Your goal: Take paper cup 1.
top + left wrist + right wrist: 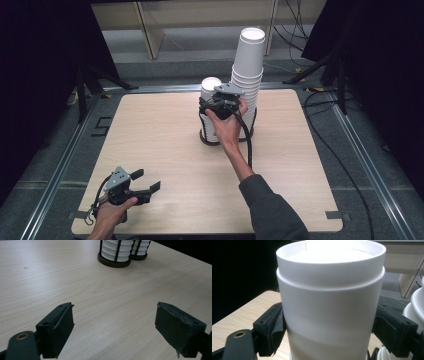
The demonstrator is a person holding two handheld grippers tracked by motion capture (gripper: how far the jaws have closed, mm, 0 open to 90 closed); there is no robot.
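Your right hand point(226, 124) covers the short cup stack point(210, 87) mid-height. In the left gripper view both cup holders point(115, 255) are cut off at the top edge; the cup point(329, 300) bottom runs off frame.

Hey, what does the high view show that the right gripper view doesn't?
High view alone: the left tool open above the table's near left corner, the tall cup stack at full height, and both black holders' bases.

Right gripper view alone: up close, the black pads pressed on either side of the top cup, upside down, and the seam of its recessed base.

Both: the right tool gripping that cup on the shorter stack, and the wooden table.
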